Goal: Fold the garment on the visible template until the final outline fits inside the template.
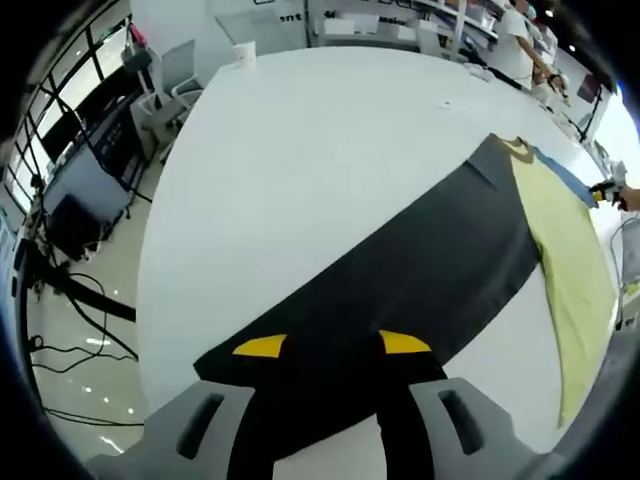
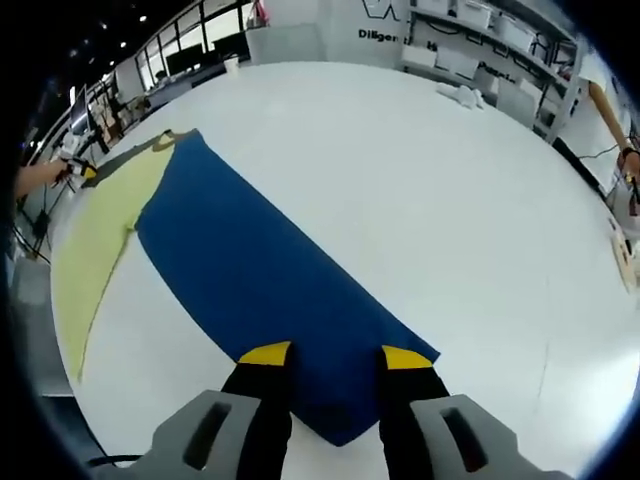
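A yellow garment [image 1: 570, 270] lies on the white table [image 1: 300, 150], its collar [image 1: 516, 147] at the far end. A long dark grey cloth panel [image 1: 420, 270] runs from the collar to my left gripper [image 1: 332, 345], whose yellow-tipped jaws stand open over the panel's near end. A long blue cloth panel [image 2: 250, 270] runs from the collar [image 2: 165, 140] to my right gripper [image 2: 335, 355], open over that panel's near corner. The yellow garment [image 2: 100, 240] lies left of the blue panel. Each gripper shows small in the other's view: right gripper [image 1: 603, 190], left gripper [image 2: 78, 172].
A paper cup [image 1: 244, 53] stands at the table's far edge. Chairs [image 1: 180, 80] and desks with cables on the floor lie off to the left. Shelves [image 2: 470, 20] and a person [image 1: 520, 40] are beyond the table. White items [image 2: 462, 95] sit at the far right.
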